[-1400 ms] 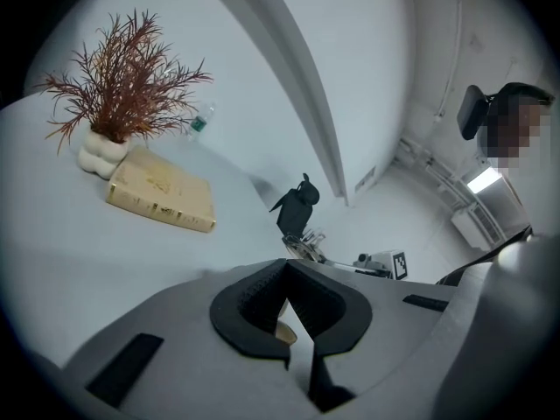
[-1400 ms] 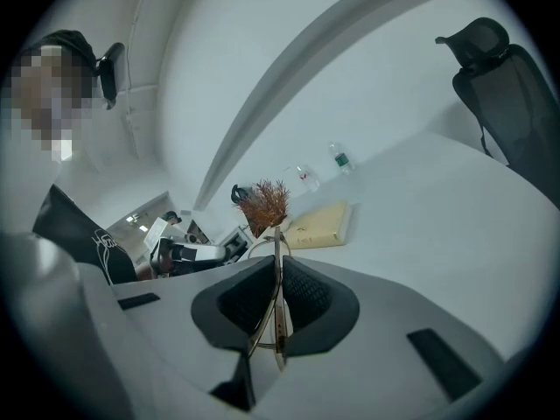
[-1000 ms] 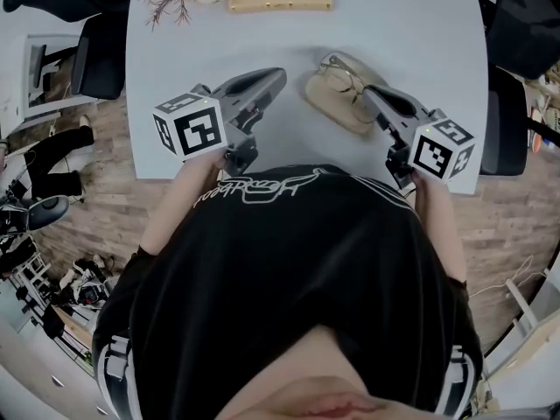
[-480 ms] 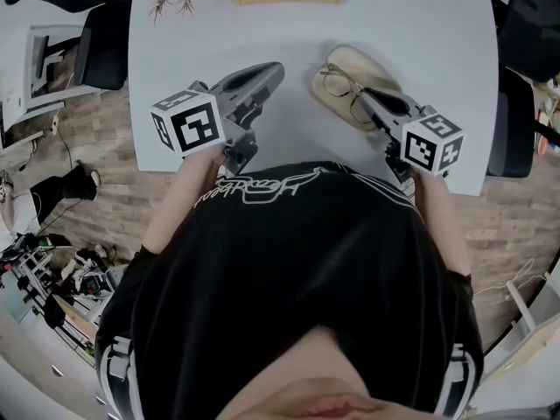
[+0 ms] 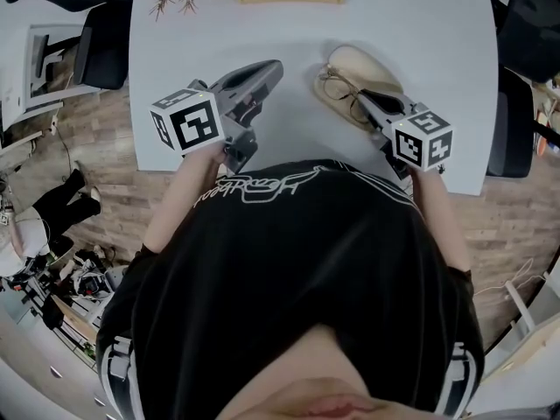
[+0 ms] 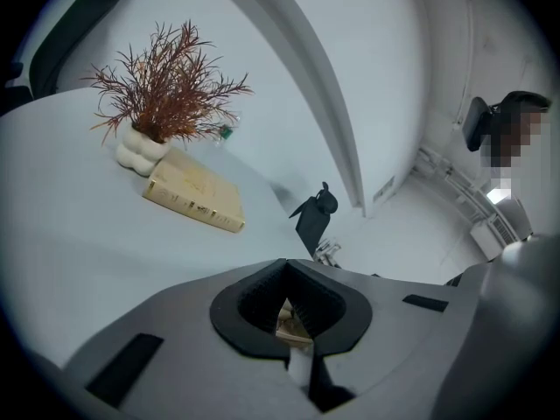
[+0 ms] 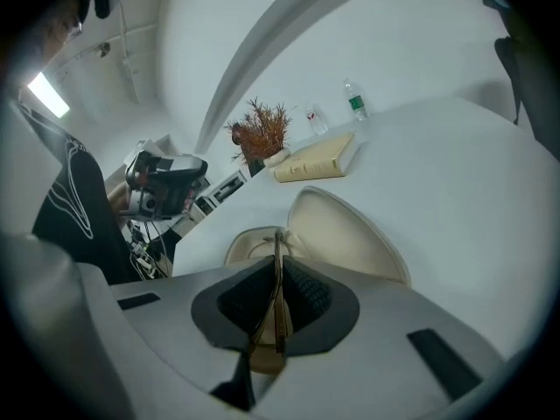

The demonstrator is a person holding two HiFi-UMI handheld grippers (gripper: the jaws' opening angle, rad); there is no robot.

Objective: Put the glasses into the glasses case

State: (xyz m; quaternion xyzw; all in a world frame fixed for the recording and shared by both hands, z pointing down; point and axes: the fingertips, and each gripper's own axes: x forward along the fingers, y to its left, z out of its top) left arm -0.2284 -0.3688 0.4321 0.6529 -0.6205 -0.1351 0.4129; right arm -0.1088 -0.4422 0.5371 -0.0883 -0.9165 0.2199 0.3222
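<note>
— Right gripper (image 5: 360, 103), what's it got?

— The glasses (image 5: 337, 84)! In the right gripper view the jaws are pinched in on the thin frame, which stands edge-on between the pads (image 7: 302, 296). It's a tight grip with only the frame's thickness between them.

— And where are the glasses sitting?

— Over the open case (image 5: 372, 70), on the right of the counter (image 5: 420, 24). The lenses are above the case's near-left half, with the lid lying open on the far right side. I can't tell whether the frame touches the lining.

— From the gripper's own camera?

— Same story. The glasses (image 7: 278, 269) run forward from the jaws toward the beige shell (image 7: 249, 243), and the lid (image 7: 350, 234) is tipped back to the right.

— And the left gripper (image 5: 273, 66)?

— It's holding nothing. Its jaws are drawn all but together, leaving only a slim slit, and the case shows through it well beyond. It sits left of the case, apart from it, low over the counter.

— Anything else out there?

— At the far edge there's a book (image 6: 192, 192), with a dried plant (image 6: 166, 86) just left of it.
</note>
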